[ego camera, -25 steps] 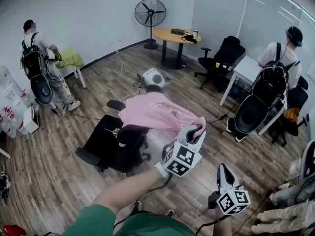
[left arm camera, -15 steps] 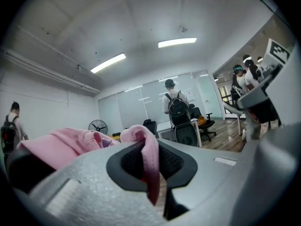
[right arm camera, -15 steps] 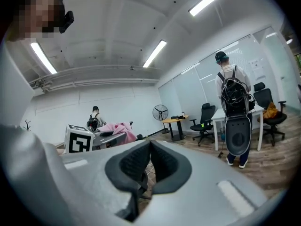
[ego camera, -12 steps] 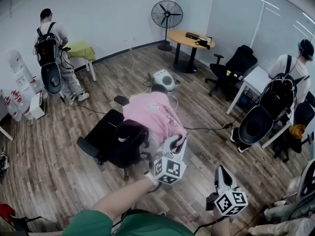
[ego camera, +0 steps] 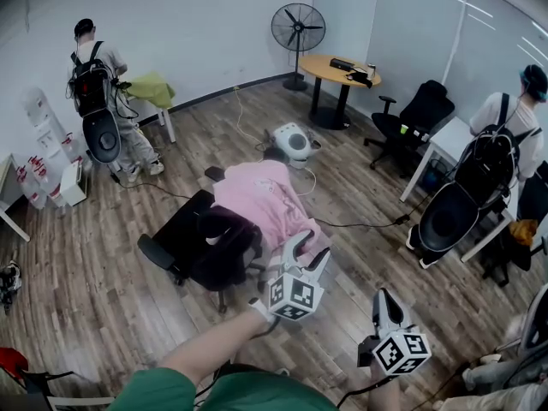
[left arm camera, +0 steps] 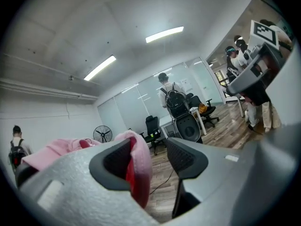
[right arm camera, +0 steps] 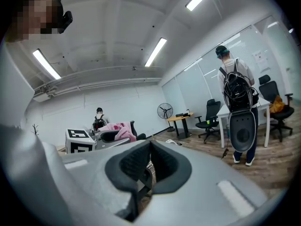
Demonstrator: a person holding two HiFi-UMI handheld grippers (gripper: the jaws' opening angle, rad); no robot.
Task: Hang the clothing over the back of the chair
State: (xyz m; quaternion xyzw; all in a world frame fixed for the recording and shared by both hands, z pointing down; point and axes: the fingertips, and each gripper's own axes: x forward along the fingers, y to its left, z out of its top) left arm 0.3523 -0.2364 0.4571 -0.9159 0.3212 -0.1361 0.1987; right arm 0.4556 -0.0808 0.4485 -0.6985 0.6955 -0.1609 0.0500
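Pink clothing is draped over the back of the black chair, with the bulk across the top and one end trailing toward the left tool. The left tool's jaws have just been opening. They stand apart now, grip released, but a fold of the clothing sits between them against one pad; the other pad is clear. Right tool is clenched on nothing, held beside the left one and nearer the person, well apart from the chair. Step in hand, as I read it: let go and clear out. To do it well, hold the jaws wide and back the left tool straight out along its own line, away from the chair, so the pad doesn't drag the hem. Risk: the textured pad snags and the cloth slides off the chair back. If the drape looks lopsided, nudge the trailing end and don't regrip the bulk. The right tool isn't needed here.
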